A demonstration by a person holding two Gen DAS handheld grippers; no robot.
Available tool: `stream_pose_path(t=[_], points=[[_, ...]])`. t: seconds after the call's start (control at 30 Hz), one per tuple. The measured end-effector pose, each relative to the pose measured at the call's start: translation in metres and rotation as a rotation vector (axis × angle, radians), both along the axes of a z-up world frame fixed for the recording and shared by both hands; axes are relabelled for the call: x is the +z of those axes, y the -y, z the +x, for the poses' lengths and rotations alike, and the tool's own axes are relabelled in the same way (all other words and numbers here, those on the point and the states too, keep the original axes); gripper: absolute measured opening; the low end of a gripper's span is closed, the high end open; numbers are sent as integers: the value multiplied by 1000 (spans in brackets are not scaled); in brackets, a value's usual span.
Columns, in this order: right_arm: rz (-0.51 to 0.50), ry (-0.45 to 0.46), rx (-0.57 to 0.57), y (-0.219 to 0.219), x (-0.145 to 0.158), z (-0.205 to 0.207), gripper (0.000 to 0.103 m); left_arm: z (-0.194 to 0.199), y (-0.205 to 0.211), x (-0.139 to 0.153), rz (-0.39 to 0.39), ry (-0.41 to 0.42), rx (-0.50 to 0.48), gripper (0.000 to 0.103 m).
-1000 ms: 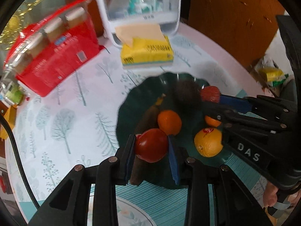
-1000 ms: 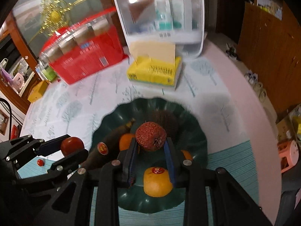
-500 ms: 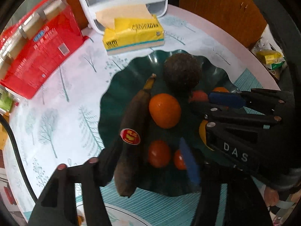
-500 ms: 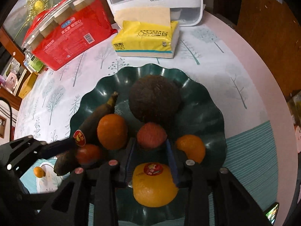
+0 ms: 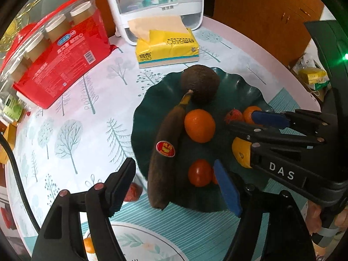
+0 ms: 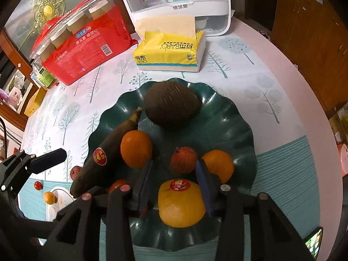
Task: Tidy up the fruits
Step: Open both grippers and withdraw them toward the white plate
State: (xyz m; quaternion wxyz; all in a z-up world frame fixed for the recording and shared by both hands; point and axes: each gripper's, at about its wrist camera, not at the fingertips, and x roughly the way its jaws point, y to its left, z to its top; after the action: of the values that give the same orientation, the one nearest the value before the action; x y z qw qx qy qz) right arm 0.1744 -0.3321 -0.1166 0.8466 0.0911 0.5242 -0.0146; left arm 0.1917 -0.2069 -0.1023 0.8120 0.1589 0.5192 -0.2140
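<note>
Green plate [image 6: 237,117] already carries most of the fruit: coconut, banana, oranges, a lychee [image 6: 184,159] and a tomato [image 5: 199,173]. Both tools have just been opening: the left tool [image 5: 174,187] is spread around the tomato, the right tool [image 6: 174,187] parted behind the lychee. Several small fruits [image 6: 49,197] are left on the tabletop.

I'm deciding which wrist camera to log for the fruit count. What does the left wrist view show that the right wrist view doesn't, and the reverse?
Only the left wrist view shows the tomato whole on the green plate; the right wrist view shows just a sliver of it.

Only the right wrist view shows the large orange and small orange whole, plus a small tangerine off the plate.

Both show the banana, coconut, lychee, tissue pack and both open grippers, left gripper and right gripper.
</note>
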Motion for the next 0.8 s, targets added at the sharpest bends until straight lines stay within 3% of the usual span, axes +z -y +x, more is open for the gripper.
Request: stream_pose_path(t=[0.33, 0.8], points=[[-22, 22, 12, -13, 17, -18, 41, -17, -24, 16, -32, -3, 49, 74], [-78, 108, 83, -52, 78, -54, 41, -50, -101, 81, -124, 81, 161, 78]])
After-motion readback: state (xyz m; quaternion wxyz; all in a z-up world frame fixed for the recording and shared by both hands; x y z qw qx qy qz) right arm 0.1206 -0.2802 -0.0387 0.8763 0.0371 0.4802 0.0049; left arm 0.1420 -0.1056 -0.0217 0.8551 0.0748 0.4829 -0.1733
